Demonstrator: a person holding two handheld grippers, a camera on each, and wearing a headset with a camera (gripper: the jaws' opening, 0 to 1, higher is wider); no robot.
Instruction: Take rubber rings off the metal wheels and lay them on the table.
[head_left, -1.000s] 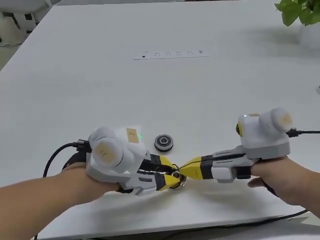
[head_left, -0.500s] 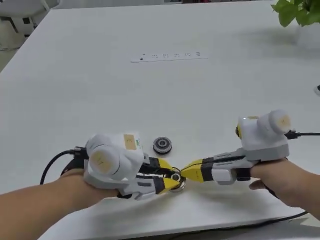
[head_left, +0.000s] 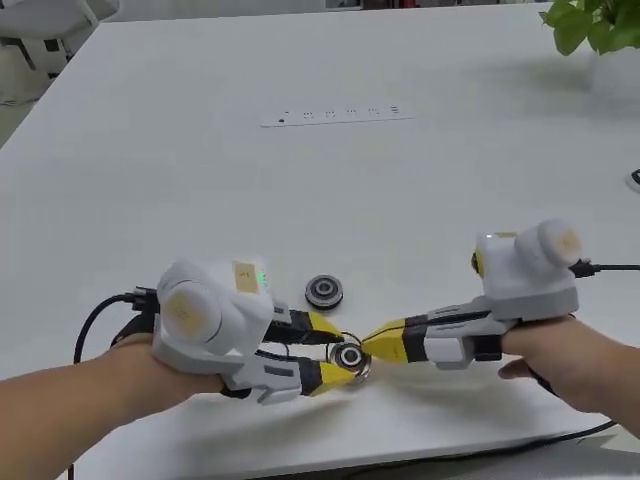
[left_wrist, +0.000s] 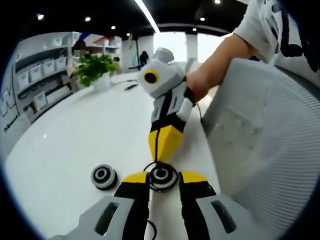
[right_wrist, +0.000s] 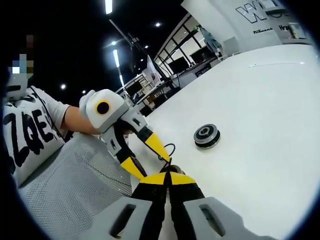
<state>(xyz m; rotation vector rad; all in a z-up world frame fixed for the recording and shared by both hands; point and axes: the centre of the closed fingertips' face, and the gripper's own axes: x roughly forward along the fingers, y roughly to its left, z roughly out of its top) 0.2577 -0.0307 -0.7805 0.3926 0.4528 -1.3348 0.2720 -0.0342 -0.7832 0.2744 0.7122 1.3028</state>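
Note:
My left gripper (head_left: 345, 352) is shut on a small metal wheel (head_left: 348, 357) just above the white table (head_left: 200, 170), near its front edge. In the left gripper view the wheel (left_wrist: 163, 176) sits between the yellow jaws, and a thin black rubber ring (left_wrist: 149, 165) loops off its rim. My right gripper (head_left: 368, 346) comes in from the right, tip to tip with the left, shut on that ring (right_wrist: 168, 148). A second wheel (head_left: 324, 291) with its black ring lies flat on the table just behind the grippers.
A white power strip (head_left: 336, 116) lies far back at the centre. A potted plant (head_left: 590, 25) stands at the far right corner. A black cable (head_left: 95, 320) trails off my left hand. The table's front edge runs just below both hands.
The left gripper has turned and dropped slightly, so the held wheel's face now shows between its jaws. The right gripper has hardly moved. The loose wheel stays put.

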